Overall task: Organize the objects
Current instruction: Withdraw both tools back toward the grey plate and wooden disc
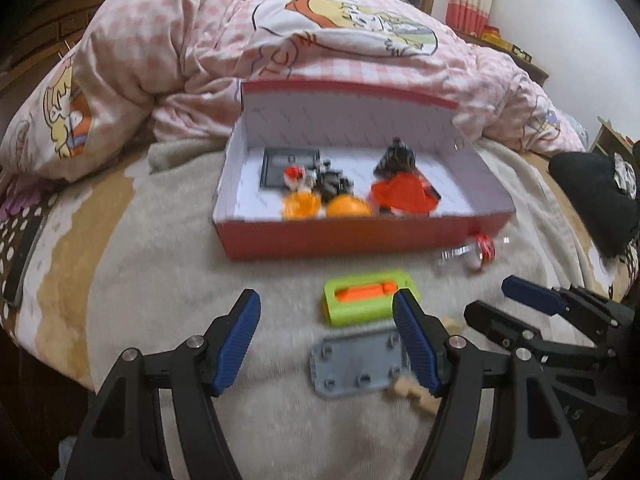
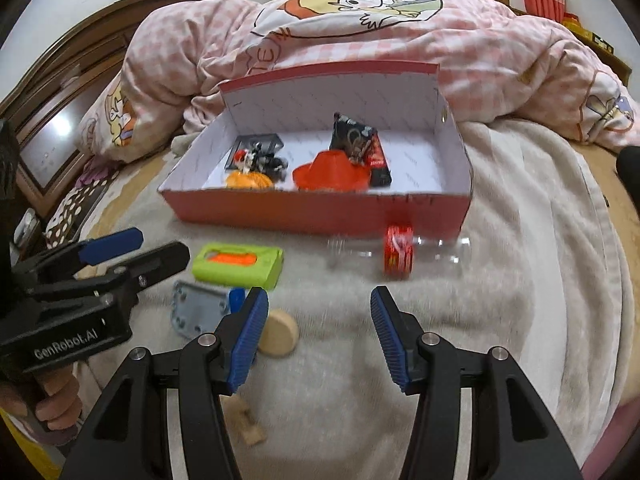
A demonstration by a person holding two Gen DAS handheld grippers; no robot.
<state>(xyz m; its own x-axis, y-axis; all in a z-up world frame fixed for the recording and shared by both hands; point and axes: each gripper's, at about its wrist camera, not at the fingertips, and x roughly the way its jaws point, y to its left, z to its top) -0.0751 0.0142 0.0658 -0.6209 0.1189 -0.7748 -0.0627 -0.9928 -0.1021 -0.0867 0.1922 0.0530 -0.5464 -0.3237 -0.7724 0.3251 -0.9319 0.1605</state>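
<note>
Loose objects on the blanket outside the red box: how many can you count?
5: green case, grey plate, round wooden disc, clear bottle by the box, small wooden piece. Others may be hidden.

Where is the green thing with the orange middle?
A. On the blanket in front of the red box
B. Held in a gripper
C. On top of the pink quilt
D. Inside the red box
A. The green case lies on the beige blanket on the near side of the red box, outside it and with no gripper closed on it.
</note>
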